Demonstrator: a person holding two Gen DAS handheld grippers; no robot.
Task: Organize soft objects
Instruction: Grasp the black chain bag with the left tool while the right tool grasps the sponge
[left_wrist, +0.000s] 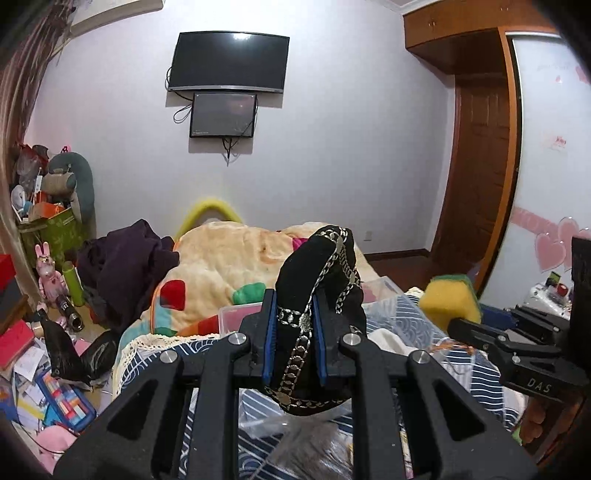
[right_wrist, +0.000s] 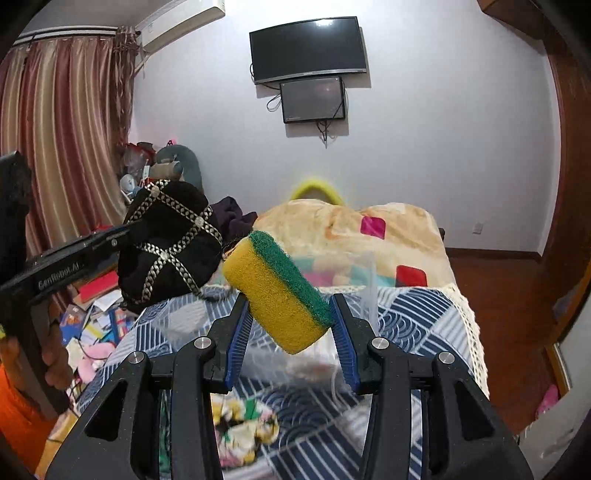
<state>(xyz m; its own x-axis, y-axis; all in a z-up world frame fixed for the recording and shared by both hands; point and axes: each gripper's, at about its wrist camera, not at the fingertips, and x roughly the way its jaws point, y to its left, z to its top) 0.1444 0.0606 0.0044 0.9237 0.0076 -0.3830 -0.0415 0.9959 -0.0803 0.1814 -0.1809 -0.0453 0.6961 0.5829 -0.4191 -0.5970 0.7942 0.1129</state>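
Held above the near end of the bed (right_wrist: 424, 314), the left gripper (left_wrist: 295, 332) pinches a limp black embroidered cap (left_wrist: 317, 295) at its band, while the right gripper (right_wrist: 291, 321) squeezes a light, springy yellow-green sponge (right_wrist: 277, 291) across its middle.

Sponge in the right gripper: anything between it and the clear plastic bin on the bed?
Nothing visible. The sponge hangs clamped in the right gripper directly above the clear plastic bin; only air shows between them.
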